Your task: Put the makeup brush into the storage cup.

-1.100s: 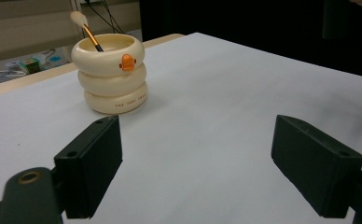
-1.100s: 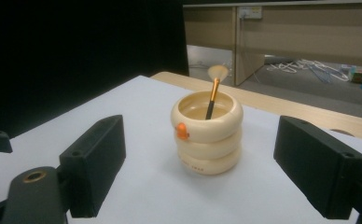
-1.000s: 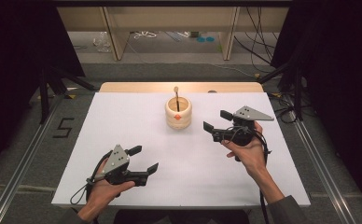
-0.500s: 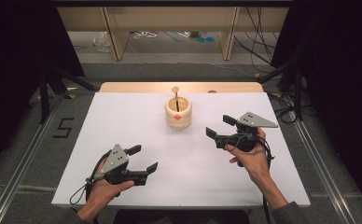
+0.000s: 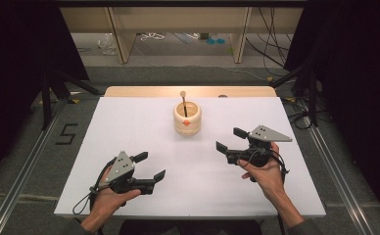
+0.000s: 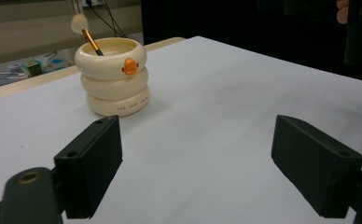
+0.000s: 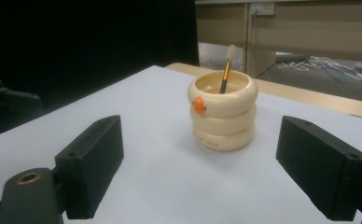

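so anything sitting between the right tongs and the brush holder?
Nothing visible. In the high view, bare white table lies between the right tongs and the cream ringed holder, with its brush standing inside. The right gripper view shows open jaws framing the holder, only tabletop between.

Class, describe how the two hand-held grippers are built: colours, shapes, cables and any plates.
Both are black. The left gripper and right gripper each carry a grey three-cornered plate dotted with small holes on top. Their fingers are thick, blocky black pads with a small screw hole. A black cable trails from each. The hands are bare.
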Motion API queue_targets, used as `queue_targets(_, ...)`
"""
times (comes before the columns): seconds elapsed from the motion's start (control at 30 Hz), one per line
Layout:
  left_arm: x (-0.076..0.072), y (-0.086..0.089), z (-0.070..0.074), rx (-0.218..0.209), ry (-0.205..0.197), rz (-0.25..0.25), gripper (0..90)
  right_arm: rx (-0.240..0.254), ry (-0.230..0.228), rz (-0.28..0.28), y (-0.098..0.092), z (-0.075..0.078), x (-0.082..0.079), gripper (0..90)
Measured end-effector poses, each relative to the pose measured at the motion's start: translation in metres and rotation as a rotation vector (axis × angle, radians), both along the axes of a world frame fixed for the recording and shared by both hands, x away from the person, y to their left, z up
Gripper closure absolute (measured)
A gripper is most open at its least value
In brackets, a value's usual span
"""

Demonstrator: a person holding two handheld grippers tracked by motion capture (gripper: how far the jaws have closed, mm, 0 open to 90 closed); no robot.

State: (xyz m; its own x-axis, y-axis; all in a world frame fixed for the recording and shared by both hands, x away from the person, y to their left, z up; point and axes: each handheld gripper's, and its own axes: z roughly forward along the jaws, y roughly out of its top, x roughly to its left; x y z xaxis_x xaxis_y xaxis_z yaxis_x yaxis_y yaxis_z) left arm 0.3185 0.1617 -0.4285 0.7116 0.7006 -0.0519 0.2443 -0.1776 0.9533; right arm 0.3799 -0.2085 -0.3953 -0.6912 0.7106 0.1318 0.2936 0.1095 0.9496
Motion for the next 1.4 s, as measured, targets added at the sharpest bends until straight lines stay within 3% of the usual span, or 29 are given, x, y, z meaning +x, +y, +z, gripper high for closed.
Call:
queue_targets(0.43, 0.000, -0.001, -0.001, -0.012, 0.001, -0.004, 16.2, -0.014, 0.014, 0.028, 0.001, -0.009, -0.009, 15.7)
queue_targets(0.6, 0.000, 0.000, 0.000, -0.004, 0.003, -0.001, 16.2, 0.014, 0.005, 0.031, 0.001, -0.011, -0.012, 15.7)
queue_targets(0.97, 0.000, 0.000, -0.001, -0.009, 0.007, 0.006, 16.2, 0.024, 0.009, 0.040, -0.002, -0.014, -0.021, 15.7)
queue_targets(1.23, 0.000, -0.001, -0.001, -0.003, 0.003, -0.002, 16.2, -0.022, -0.009, 0.033, -0.005, -0.017, -0.030, 15.8)
queue_targets(1.4, 0.000, -0.001, -0.001, -0.002, -0.001, -0.004, 16.2, -0.016, 0.001, 0.038, -0.005, -0.018, -0.036, 15.8)
